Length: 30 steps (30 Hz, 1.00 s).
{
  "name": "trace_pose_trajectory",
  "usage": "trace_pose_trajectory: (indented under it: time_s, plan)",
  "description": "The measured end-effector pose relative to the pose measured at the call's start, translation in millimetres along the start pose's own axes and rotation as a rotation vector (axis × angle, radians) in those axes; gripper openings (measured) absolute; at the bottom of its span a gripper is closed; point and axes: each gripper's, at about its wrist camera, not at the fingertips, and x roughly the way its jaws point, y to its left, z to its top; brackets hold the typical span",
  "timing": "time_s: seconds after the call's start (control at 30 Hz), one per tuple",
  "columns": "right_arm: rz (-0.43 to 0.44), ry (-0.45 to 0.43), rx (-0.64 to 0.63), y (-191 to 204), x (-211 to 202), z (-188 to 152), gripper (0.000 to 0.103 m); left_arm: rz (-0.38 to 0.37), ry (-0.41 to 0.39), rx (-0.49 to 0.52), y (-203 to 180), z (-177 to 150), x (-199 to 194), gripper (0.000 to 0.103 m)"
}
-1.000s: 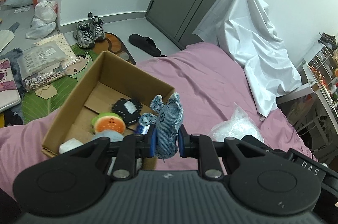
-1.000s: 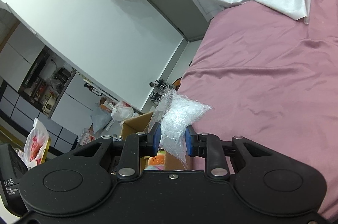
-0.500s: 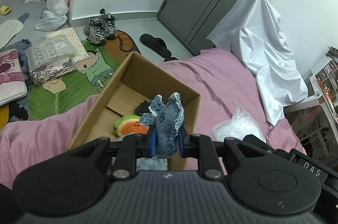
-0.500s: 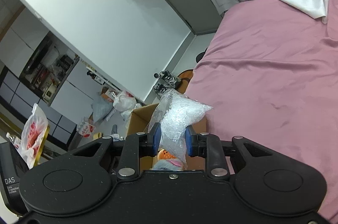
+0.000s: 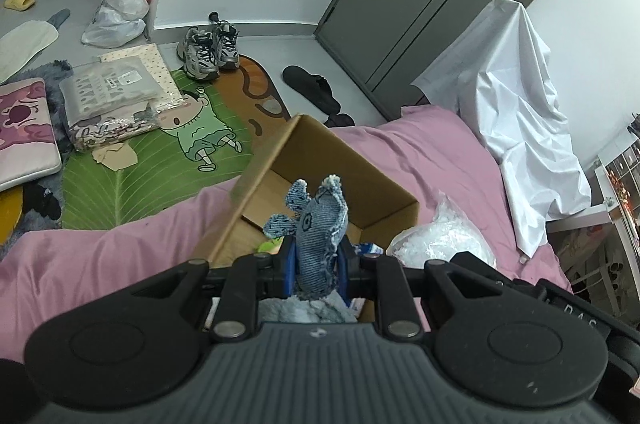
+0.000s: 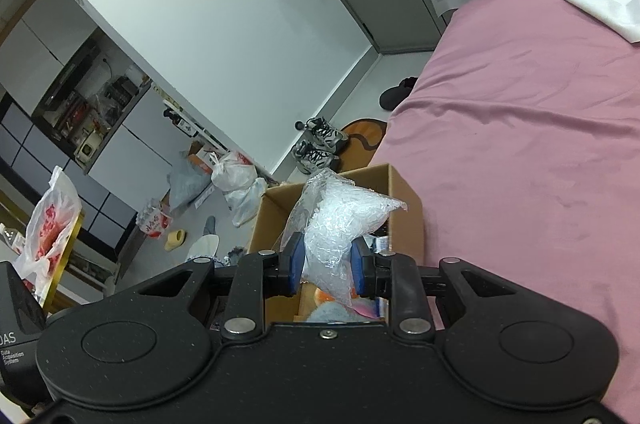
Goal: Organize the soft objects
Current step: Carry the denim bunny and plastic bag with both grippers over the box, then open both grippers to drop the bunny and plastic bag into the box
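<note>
The left gripper [image 5: 315,266] is showing a ribbed dark-grey housing, black arms, silver round screws and blue pads [image 5: 286,270]. The right gripper [image 6: 326,266] is looking matte black, blue-padded, with white lettering, possibly "DAS".

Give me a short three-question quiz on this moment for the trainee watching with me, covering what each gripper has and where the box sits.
1. True or false: the left gripper is shut on a denim toy.
2. What does the right gripper hold?
A. a sneaker
B. a clear bag of white filling
C. a slipper
3. Fill in: the cardboard box rests on the ______ bedsheet.

Key:
1. True; its pads clamp the toy above the open box.
2. B; the bag is pinched between the pads, with the box just beyond it.
3. Pink.
</note>
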Motion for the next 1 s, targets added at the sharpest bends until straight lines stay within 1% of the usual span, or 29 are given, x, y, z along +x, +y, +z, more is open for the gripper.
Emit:
trace_pose_trajectory:
  time_s: [0.23,0.27,0.3,0.33,0.4,0.5,0.67,0.87,0.97,1.0]
  plan:
    - [-0.003,0.023,-0.012,13.1,20.1,1.8,0.024,-0.004,0.001,-0.022,13.1,11.8,3.3,0.019]
    - [-0.001,0.028,-0.011,15.2,22.8,1.8,0.026,-0.005,0.001,-0.022,13.9,13.3,3.9,0.019]
    - [0.007,0.034,-0.003,15.6,25.3,1.9,0.029,-0.006,0.000,-0.020,14.7,15.3,4.5,0.019]
    - [0.009,0.041,0.013,15.7,27.8,1.8,0.030,-0.008,0.000,-0.017,15.5,17.0,5.5,0.019]
    - [0.000,0.058,0.037,14.2,31.2,1.7,0.041,-0.010,0.003,-0.016,16.4,20.3,8.2,0.019]
    - [-0.018,0.054,0.032,12.8,28.8,0.4,0.048,-0.014,0.010,-0.013,15.4,22.8,13.7,0.019]
    - [-0.046,0.046,0.041,8.3,21.2,1.8,0.053,-0.025,0.021,-0.006,11.6,28.6,23.0,0.020]
    - [-0.068,0.033,0.040,4.3,12.2,9.0,0.056,-0.038,0.016,0.023,-3.6,47.5,30.0,0.020]
    - [-0.072,0.028,0.039,3.5,9.0,10.9,0.057,-0.037,0.018,0.034,-9.6,55.3,30.9,0.026]
    - [-0.073,0.028,0.036,3.7,7.7,11.0,0.057,-0.048,0.020,0.033,-10.7,57.9,30.5,0.028]
